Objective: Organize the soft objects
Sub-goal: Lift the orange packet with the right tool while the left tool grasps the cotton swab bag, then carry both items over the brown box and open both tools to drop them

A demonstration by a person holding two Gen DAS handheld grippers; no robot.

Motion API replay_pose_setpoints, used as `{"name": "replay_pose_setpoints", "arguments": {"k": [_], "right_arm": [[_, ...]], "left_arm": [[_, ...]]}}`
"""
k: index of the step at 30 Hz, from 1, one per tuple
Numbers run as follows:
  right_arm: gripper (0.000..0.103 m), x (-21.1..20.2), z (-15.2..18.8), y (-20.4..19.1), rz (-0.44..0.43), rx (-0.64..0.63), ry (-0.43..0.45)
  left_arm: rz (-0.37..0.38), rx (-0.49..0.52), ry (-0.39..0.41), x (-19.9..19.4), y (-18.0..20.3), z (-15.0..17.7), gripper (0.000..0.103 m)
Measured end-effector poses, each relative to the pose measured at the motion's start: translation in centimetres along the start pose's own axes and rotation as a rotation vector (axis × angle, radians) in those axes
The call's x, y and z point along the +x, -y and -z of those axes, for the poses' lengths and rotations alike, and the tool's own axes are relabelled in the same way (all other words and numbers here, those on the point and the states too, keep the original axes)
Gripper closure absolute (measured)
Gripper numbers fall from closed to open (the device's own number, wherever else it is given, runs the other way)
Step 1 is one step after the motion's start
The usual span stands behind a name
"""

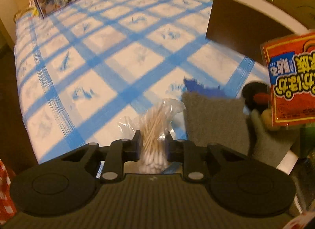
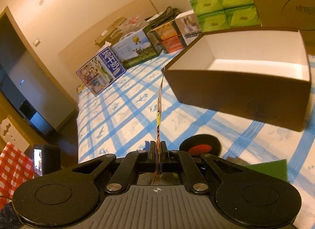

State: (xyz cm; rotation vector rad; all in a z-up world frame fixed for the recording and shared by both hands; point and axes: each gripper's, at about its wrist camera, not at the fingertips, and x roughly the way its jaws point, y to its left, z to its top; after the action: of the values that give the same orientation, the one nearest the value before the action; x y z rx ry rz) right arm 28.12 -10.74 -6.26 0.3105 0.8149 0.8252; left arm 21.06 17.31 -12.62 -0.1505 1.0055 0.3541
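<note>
While both grippers grip packets, the blue-checked tablecloth [image 1: 118, 55] lies edged with boxes [image 2: 102, 73].

Blue-and-white checked tablecloth [image 2: 122, 114], printed cartons [image 2: 102, 72] along its far edge, green tissue packs [image 2: 224, 10] stacked behind.

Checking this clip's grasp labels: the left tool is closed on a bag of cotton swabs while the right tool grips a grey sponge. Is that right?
Not quite. The left tool does pinch the bag of cotton swabs, but the right tool grips a thin orange packet edge-on, as the right wrist view shows. The grey sponge lies on the checked cloth, held by neither.
</note>
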Motion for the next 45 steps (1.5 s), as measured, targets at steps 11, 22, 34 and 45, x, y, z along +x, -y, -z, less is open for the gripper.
{"name": "replay_pose_setpoints", "arguments": {"k": [11,22,34,45], "right_arm": [[0.101,-3.4,-4.1,1.2,0.031,-0.017,0.105],[0.101,-5.2,-11.2,3.9,0.143,-0.073,0.235],[0.101,-2.0,-15.9,9.5,0.266,-0.047,0.204],[0.101,2.3,-16.8,13.8,0.302,0.032,0.101]], "left_arm": [[0.105,0.116,0.165,-5.4,4.0,-8.2,0.082],[0.252,0.216,0.232,-5.0,13.4,-17.5,0.082],[0.288,0.273,0.153,0.5,20.4,-22.3,0.082],[0.252,0.322,0.084,4.8,23.1,-23.7,0.082]]}}
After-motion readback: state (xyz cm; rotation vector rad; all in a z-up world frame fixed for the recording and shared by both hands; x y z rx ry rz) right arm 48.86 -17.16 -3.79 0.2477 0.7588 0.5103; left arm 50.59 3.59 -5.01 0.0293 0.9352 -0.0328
